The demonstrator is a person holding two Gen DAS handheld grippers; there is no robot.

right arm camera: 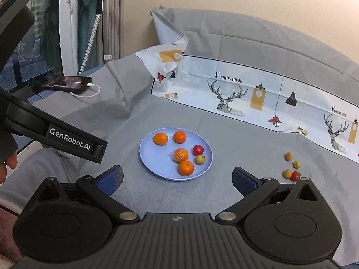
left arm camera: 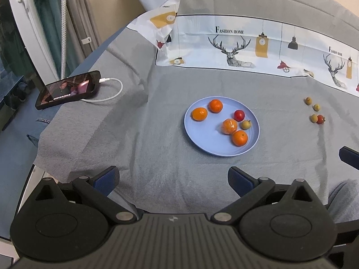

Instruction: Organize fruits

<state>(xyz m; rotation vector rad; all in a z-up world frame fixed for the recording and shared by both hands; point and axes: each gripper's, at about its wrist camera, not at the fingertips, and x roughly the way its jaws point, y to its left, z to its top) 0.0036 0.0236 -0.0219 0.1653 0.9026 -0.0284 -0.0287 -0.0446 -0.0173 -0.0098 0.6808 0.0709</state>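
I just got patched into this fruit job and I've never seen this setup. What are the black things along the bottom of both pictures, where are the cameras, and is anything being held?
No robot arm here: a person holds a two-finger gripper in each hand, each with its own camera looking forward along its fingers. The black frame with blue pads is the left gripper in one picture and the right gripper in the other. Both are open and empty. On the grey cloth sits a blue plate with four oranges, one red and one yellowish small fruit. Four loose small fruits lie to its right. A phone charges at the far left.
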